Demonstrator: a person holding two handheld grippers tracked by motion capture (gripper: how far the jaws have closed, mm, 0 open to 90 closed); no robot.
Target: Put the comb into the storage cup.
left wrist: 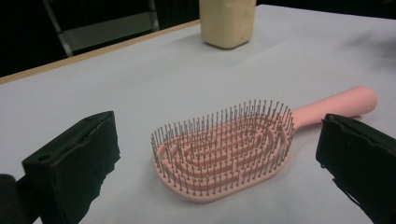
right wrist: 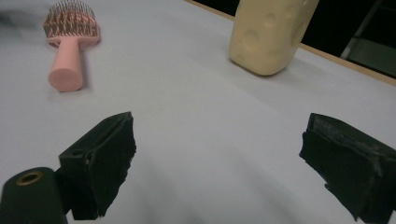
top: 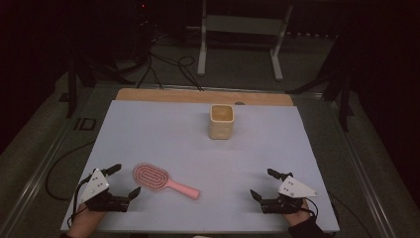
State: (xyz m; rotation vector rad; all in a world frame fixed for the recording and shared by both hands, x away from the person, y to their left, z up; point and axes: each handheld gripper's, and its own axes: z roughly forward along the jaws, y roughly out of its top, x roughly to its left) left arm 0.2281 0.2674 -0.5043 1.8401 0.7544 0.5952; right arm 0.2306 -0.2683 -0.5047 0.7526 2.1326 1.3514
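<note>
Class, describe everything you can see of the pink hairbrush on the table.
The hairbrush is pink, plastic by the look of it, with an oval slotted head full of thin dark bristles and a short round handle. It lies flat, bristles up, on the pale table cover, in front of the open left gripper. Nothing grips it.

A cream-yellow, hole-dimpled square cup (top: 221,121) stands upright near the far edge of the pale blue counter (top: 163,129).

Black hand-held gripper (top: 126,181), grey three-cornered plate (top: 95,182), dark sleeve (top: 306,229)
</note>
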